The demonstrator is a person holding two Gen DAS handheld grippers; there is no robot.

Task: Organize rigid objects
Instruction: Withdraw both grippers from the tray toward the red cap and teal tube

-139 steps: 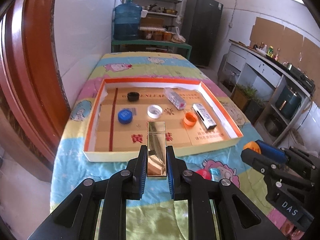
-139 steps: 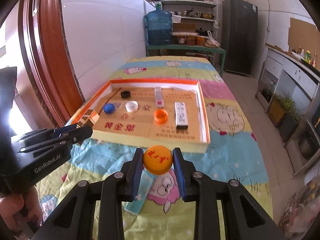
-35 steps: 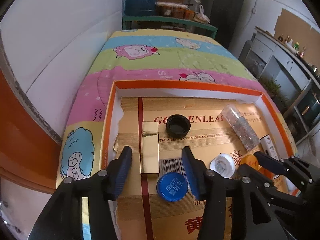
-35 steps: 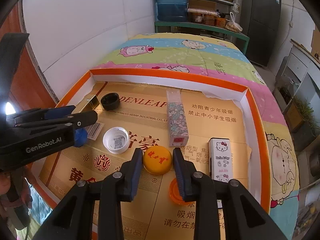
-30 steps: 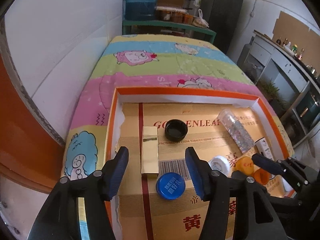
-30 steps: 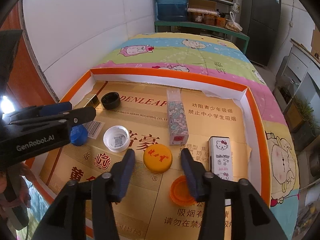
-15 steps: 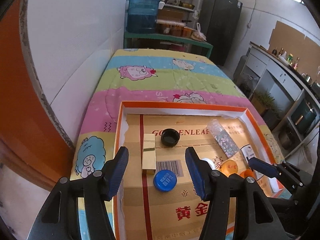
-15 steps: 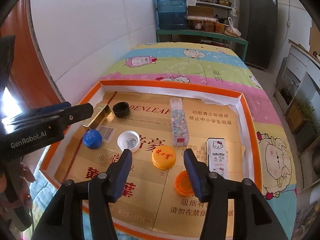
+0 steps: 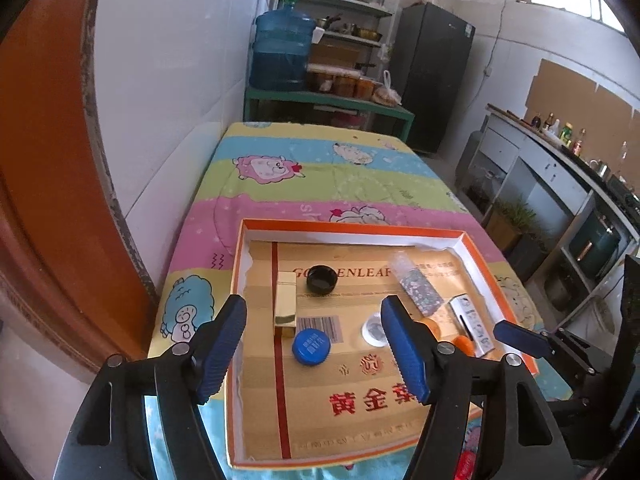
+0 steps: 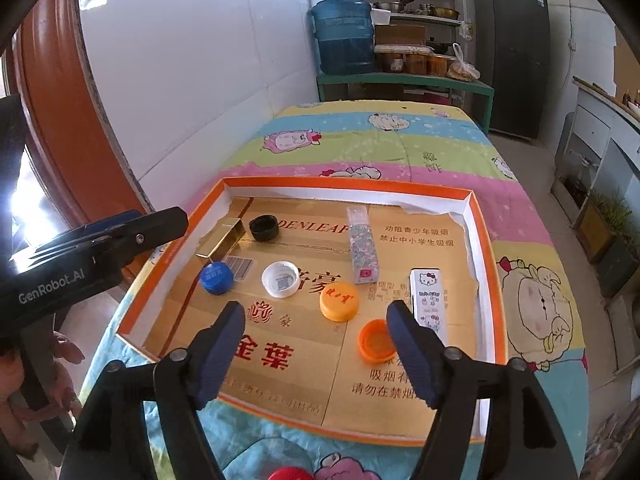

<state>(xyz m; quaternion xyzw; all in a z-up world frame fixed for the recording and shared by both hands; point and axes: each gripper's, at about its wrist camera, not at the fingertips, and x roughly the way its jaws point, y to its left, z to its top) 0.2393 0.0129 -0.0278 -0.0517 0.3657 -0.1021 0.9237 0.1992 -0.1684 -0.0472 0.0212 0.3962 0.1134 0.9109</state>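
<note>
An orange-rimmed cardboard tray (image 9: 352, 226) (image 10: 344, 182) lies on the cartoon bedcloth. In it lie a gold box (image 9: 285, 304) (image 10: 224, 240), a black cap (image 9: 321, 279), a blue cap (image 9: 311, 347), a white cap (image 10: 281, 279), a yellow-orange cap with red letters (image 10: 339, 302), an open orange cap (image 10: 374, 344), a glitter-filled clear box (image 10: 362, 250) and a white cartoon-cat box (image 10: 428, 298). My left gripper (image 9: 311, 316) hovers above the tray's near left. Its jaws are opening with nothing between them. My right gripper (image 10: 315, 314) hovers over the near right, jaws also opening and empty.
A red cap (image 10: 290, 474) lies on the cloth in front of the tray. A white wall and an orange door frame (image 9: 48, 200) run along the left. A blue water jug (image 10: 344, 36) on a green shelf and a dark fridge (image 9: 434, 76) stand beyond the table.
The right gripper let go of the yellow-orange cap, which now lies in the tray. Both grippers drew back and up from the tray, and their jaws spread wider.
</note>
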